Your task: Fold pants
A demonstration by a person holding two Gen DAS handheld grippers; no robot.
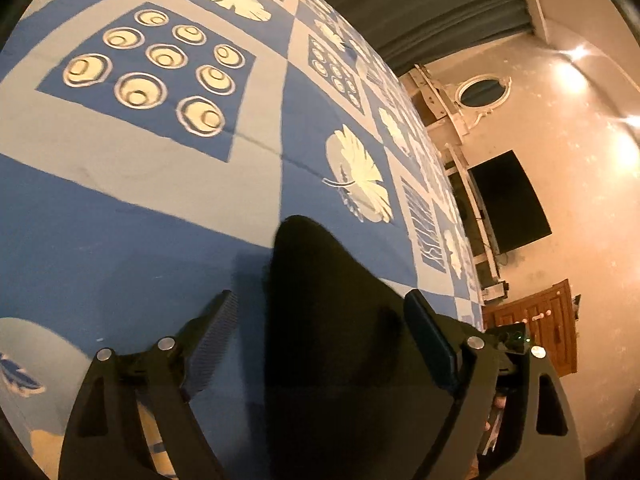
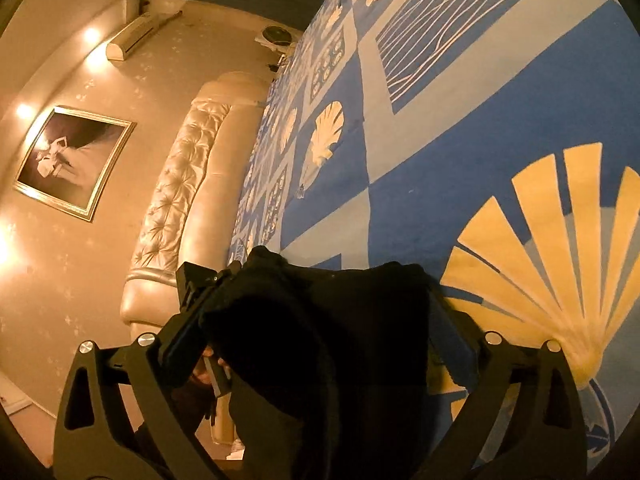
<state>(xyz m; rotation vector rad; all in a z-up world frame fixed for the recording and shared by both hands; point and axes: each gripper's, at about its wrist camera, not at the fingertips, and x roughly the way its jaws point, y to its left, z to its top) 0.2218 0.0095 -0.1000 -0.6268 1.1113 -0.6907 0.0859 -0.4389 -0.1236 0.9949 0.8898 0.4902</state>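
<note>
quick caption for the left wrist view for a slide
Left claw open wide over black pants lying between its fingers on a blue patterned bedspread.

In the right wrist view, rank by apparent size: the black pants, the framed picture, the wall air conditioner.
1. black pants, largest, though nearness to the camera inflates them.
2. framed picture.
3. wall air conditioner, smallest.

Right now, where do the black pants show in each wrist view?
Left wrist: pants at bottom centre, a dark mound between the left gripper's fingers.
Right wrist: pants at bottom centre, bunched between the right gripper's fingers.
Shared landmark: the blue patterned bedspread under them.
</note>
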